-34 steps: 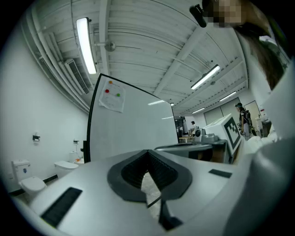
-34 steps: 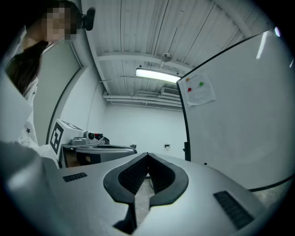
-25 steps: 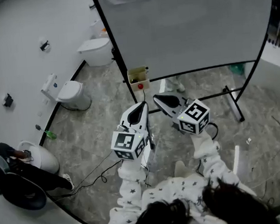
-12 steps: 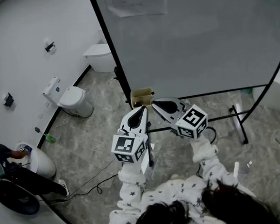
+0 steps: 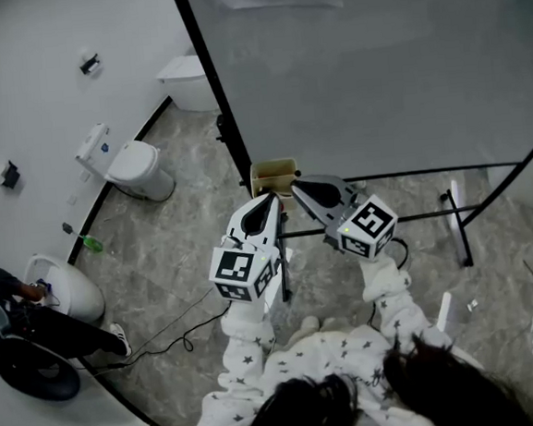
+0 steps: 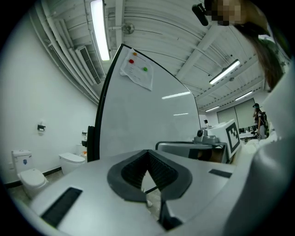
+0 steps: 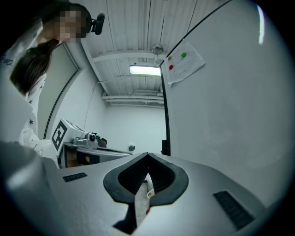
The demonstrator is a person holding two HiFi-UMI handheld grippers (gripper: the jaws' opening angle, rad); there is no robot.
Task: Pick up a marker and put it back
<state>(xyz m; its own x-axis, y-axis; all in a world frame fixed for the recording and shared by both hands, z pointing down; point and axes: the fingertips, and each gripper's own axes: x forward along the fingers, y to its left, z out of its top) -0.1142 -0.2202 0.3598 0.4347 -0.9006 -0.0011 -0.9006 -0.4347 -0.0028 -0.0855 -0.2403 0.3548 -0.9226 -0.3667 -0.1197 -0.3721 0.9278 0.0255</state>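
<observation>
Head view shows both grippers aimed at the big pale-grey whiteboard (image 5: 374, 68) on its black tube stand. The grey plastic left gripper (image 5: 268, 203) has its jaws pressed together tip to tip with nothing caught between them. The matching right gripper (image 5: 299, 188) is closed up tight too. Both tips sit just short of a small open-topped tan box (image 5: 273, 172) at the board's lower left corner. Honestly can't pick out the marker itself; too small to tell if it's in that box.
</observation>
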